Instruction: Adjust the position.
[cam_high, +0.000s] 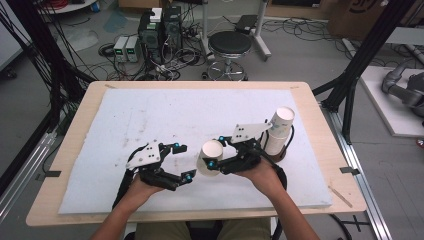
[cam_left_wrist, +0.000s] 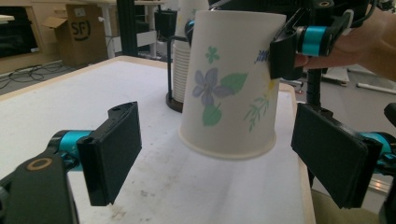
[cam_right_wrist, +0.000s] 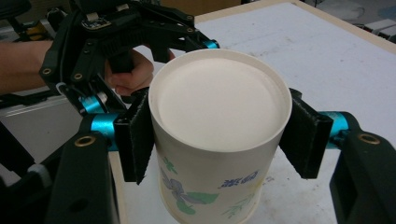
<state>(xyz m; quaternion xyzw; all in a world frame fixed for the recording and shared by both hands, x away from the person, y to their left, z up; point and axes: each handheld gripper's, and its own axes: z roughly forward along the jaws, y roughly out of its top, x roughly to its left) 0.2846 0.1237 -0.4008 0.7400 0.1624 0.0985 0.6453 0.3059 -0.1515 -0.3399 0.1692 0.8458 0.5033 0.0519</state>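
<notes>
The right gripper (cam_high: 216, 151) holds one paper cup (cam_high: 210, 156) upside down, its pads pressing the two sides near the closed bottom, clear above the white mat (cam_high: 150, 115). The left gripper (cam_high: 181, 161) has its jaws wide and empty; the cup hangs just in front of them, with its long axis nearly upright and the open rim lowest. Behind the right gripper stands one stack of cups (cam_high: 278, 131) in a holder. In my judgement the left gripper is placed to take the cup.
</notes>
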